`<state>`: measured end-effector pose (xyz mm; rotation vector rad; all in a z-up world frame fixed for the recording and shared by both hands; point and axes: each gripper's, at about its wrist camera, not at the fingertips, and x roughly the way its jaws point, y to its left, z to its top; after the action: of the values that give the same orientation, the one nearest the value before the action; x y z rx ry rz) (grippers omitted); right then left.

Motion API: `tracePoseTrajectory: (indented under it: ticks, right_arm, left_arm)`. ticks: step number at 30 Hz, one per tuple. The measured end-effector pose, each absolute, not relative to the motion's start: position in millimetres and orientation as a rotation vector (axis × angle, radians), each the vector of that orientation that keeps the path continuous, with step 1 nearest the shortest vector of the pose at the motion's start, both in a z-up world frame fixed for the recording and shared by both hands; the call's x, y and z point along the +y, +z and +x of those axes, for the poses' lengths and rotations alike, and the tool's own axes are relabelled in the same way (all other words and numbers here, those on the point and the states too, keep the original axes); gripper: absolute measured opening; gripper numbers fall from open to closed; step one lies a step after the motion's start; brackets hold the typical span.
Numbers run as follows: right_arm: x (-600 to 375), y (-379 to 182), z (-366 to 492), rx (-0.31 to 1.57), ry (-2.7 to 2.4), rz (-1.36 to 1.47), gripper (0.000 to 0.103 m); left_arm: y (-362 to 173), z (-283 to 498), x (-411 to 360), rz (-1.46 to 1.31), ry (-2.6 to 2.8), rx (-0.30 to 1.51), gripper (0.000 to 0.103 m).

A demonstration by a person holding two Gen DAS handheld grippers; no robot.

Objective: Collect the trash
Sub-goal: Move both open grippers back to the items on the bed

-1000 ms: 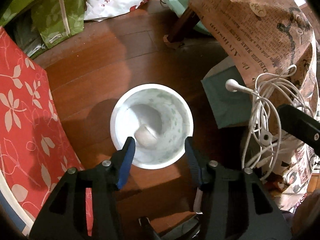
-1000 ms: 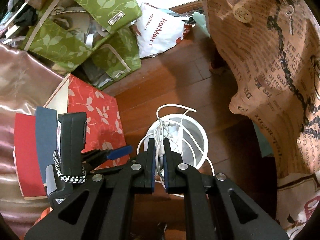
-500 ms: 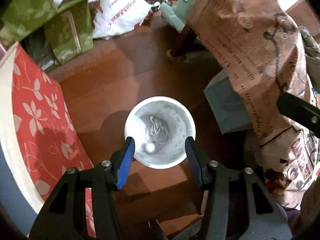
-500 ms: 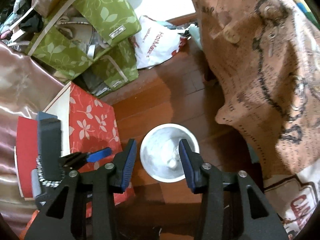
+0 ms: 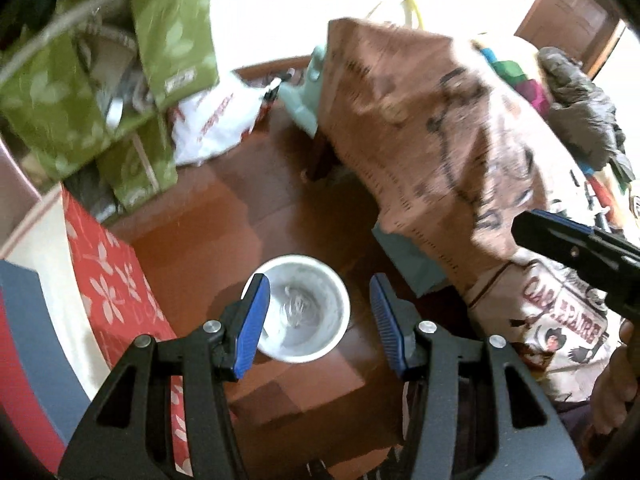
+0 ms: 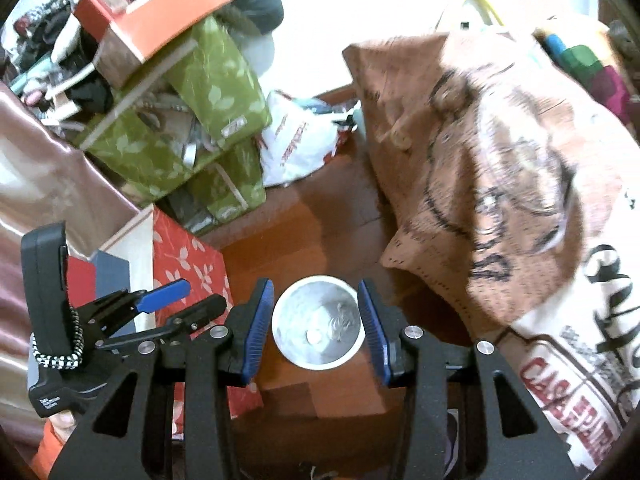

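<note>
A white bin [image 5: 320, 350] stands on the wooden floor, well below both grippers. A tangle of white earphone cable [image 5: 294, 308] lies in it beside a small pale ball [image 6: 313, 336]. My left gripper [image 5: 318, 282] hangs open above the bin with nothing between its blue pads. My right gripper [image 6: 315, 286] is also open and empty, framing the bin [image 6: 320, 364] and the cable [image 6: 340, 318] from above. The left gripper [image 6: 188, 298] shows at the left of the right wrist view. The right gripper's body [image 5: 576, 248] enters the left wrist view from the right.
A red floral box [image 5: 116, 292] stands left of the bin. Green leaf-print boxes [image 5: 80, 112] and a white plastic bag [image 5: 216, 120] crowd the far left. A brown printed cloth [image 5: 440, 140] drapes over furniture on the right, with a teal bag [image 5: 408, 256] beneath it.
The right gripper opened and let the white cable go; the cable now lies in the bin. Both grippers have risen, so the bin looks smaller.
</note>
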<state>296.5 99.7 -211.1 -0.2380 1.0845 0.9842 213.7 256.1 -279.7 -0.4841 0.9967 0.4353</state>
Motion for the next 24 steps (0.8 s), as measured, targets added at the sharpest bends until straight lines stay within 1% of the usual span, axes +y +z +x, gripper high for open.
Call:
tracePoseTrajectory:
  ticks: [11,16,24]
  right_arm:
    - [14.4,-131.2,307.0,0.879,0.877,-0.132,0.040]
    - [-30.8,-111.2,318.6,0.815,0.803,-0.092,0.040]
    - [-109.7,-97.6,349.0,0.749,0.639,-0.033,0.040]
  left_arm:
    - [-187.3,243.5,181.5,-0.328,0.330,0.852,0.051]
    - [-150.0,265.9,140.3,-0.266,0.271,0.791,0.051]
    - [-123.0,312.8,78.2,-0.206,0.160,0.746,0.053]
